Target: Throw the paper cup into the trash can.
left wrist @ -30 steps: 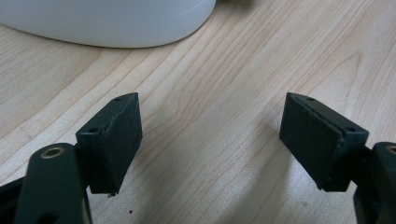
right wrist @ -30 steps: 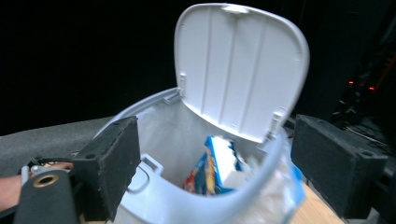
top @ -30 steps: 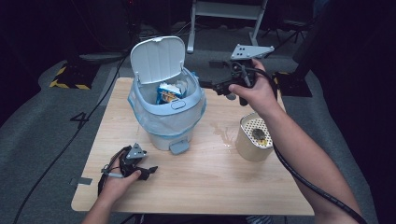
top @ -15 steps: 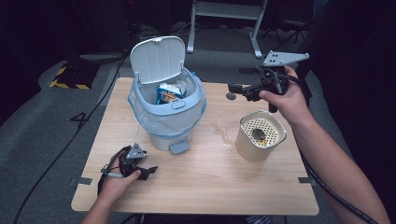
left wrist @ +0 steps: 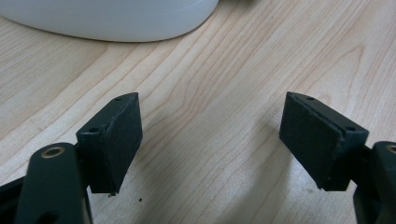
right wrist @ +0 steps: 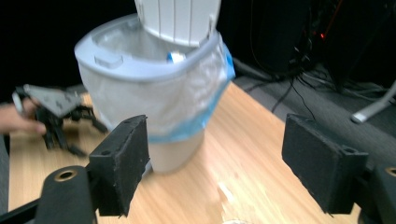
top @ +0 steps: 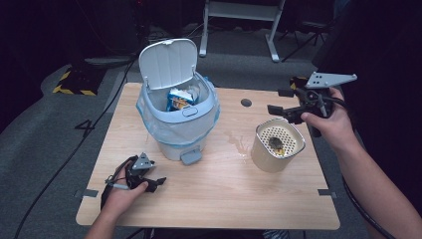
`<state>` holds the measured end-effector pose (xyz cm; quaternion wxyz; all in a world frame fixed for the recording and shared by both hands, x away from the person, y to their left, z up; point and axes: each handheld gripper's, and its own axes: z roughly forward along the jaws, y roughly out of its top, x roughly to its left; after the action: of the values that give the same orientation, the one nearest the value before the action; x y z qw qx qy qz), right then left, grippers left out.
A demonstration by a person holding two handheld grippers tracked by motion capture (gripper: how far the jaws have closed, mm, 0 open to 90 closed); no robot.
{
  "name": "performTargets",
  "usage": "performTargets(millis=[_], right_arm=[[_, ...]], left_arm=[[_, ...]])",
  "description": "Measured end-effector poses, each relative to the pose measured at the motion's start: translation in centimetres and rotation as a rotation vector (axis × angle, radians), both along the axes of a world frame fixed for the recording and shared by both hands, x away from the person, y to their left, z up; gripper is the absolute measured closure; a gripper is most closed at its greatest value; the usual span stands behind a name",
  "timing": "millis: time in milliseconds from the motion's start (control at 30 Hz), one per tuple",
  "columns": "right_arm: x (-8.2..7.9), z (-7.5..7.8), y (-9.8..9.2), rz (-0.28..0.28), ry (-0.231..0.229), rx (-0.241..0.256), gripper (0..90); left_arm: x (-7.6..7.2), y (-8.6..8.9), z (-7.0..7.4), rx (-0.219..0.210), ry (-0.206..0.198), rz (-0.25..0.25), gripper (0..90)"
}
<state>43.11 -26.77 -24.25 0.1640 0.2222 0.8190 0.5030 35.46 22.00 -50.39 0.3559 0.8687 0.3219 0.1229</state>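
Observation:
A pale blue pedal bin (top: 179,119) stands on the table with its lid up, a liner over its rim and packaging inside; the right gripper view shows the bin (right wrist: 154,74) ahead. A cream canister (top: 276,145) with a perforated top sits to its right. My right gripper (top: 279,102) hangs open in the air just above and behind the canister, nothing between its jaws. My left gripper (top: 157,183) rests open on the table near the front left corner, close to the bin's pedal. Its pads (left wrist: 119,135) frame bare wood.
A wet smear (top: 238,142) lies on the wooden table (top: 224,199) between bin and canister. A dark round hole (top: 246,102) is near the far edge. Cables trail on the grey floor, and a metal stand is behind the table.
My right gripper has drawn back from over the bin, moving right and slightly toward me, to a spot above the canister. The left gripper has stayed put.

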Motion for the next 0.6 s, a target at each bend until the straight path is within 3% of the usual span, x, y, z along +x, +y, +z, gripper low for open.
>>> performTargets(millis=[100,333,600], right_arm=[[-0.7,-0.8,-1.3,-0.012,0.002,-0.026,23.3],[-2.4,-2.6,-4.2,-0.043,0.030,-0.021,21.5],[-5.1,-4.8,-6.8,-0.069,0.033,-0.063,20.8]], left_arm=[[0.0,0.0,0.0,-0.001,0.001,0.007,21.7],[0.0,0.0,0.0,-0.001,0.001,0.008,21.6],[0.0,0.0,0.0,-0.003,0.007,0.018,20.2]])
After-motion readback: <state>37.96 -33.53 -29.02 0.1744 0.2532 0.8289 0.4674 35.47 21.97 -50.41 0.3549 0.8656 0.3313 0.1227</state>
